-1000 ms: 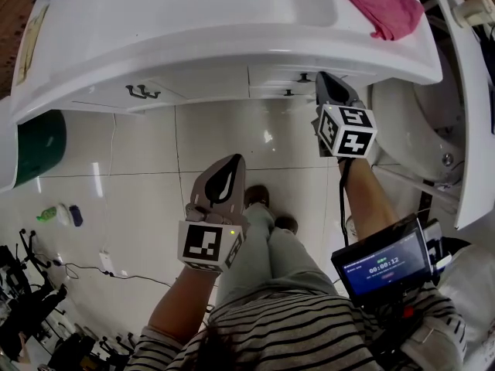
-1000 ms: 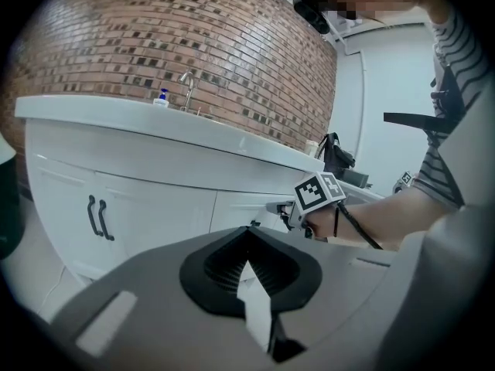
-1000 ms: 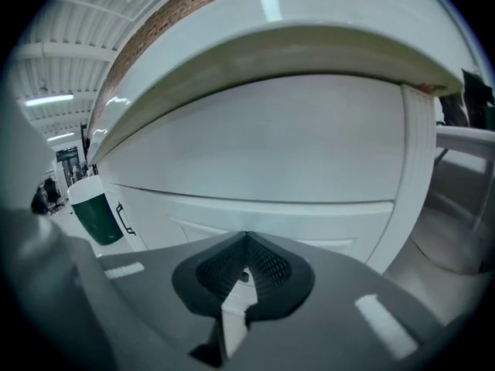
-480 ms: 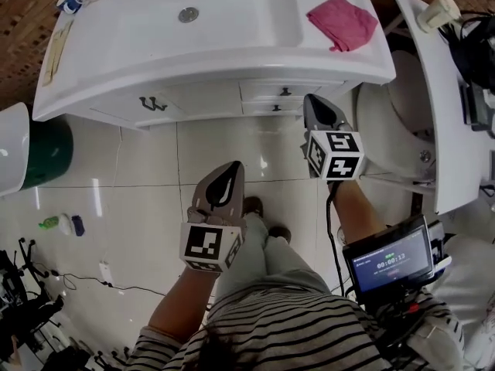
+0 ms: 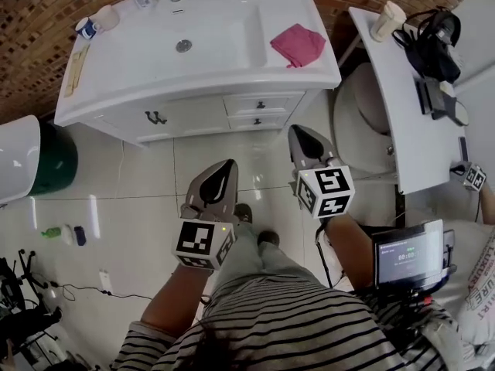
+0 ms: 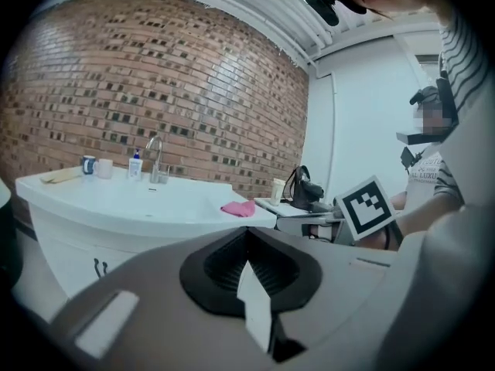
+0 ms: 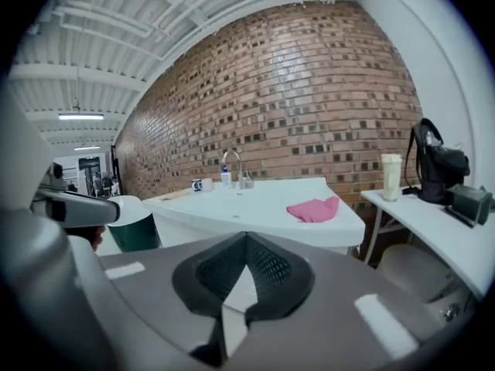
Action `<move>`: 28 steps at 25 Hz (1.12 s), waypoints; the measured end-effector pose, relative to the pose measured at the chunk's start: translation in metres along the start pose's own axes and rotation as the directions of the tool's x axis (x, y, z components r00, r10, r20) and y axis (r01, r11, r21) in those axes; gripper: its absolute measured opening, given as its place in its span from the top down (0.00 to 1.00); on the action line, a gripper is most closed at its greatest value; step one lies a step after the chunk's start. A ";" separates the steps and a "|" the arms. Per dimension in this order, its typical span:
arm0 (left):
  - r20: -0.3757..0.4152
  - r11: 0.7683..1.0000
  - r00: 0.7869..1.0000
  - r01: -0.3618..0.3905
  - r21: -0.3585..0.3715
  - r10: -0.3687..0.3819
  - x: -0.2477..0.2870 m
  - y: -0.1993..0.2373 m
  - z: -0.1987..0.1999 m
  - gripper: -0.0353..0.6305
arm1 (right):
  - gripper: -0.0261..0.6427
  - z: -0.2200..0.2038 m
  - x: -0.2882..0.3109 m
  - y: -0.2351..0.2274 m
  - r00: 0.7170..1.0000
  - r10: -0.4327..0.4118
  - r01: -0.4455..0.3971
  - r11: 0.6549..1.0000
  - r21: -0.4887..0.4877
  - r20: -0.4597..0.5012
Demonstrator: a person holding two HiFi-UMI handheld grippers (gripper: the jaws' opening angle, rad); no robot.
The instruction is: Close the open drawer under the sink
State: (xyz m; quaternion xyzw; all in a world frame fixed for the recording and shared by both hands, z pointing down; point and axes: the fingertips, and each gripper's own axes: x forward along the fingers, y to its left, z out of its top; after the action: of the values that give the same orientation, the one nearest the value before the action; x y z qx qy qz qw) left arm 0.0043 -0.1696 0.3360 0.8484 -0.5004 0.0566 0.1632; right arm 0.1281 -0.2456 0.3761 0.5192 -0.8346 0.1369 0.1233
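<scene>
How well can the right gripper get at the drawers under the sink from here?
Probably yes, after a short advance: the right gripper hangs, jaws together, over tiled floor in front of the drawers, apart from them, with nothing between. Both drawer fronts look flush.

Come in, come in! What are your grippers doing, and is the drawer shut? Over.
Left gripper, right gripper: shut, empty, short of the cabinet. Drawers under the sink look flush, closed. Nothing in the way.
</scene>
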 end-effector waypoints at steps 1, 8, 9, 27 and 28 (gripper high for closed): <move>0.013 1.000 1.000 -0.001 0.009 0.001 -0.008 -0.008 0.010 0.92 | 0.96 0.010 -0.016 0.006 1.000 0.009 -0.009 1.000 -0.004 0.016; 0.069 0.999 0.997 -0.043 0.031 0.041 -0.077 -0.063 0.052 0.92 | 0.96 0.053 -0.133 0.038 0.992 0.088 -0.084 0.996 -0.044 0.094; 0.070 0.998 0.996 -0.052 0.027 0.050 -0.086 -0.069 0.054 0.92 | 0.96 0.053 -0.147 0.042 0.991 0.093 -0.089 0.995 -0.043 0.099; 0.129 0.989 0.981 -0.143 -0.025 0.145 -0.239 -0.049 0.043 0.92 | 0.96 0.021 -0.251 0.166 0.983 0.152 -0.148 0.988 -0.042 0.106; 0.130 0.990 0.981 -0.139 -0.027 0.142 -0.252 -0.042 0.042 0.92 | 0.96 0.022 -0.253 0.178 0.983 0.149 -0.145 0.988 -0.043 0.111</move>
State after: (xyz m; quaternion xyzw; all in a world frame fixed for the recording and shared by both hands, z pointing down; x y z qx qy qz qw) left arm -0.0856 0.0443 0.2222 0.8113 -0.5692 0.0073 0.1331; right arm 0.0757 0.0326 0.2498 0.4607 -0.8786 0.1012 0.0739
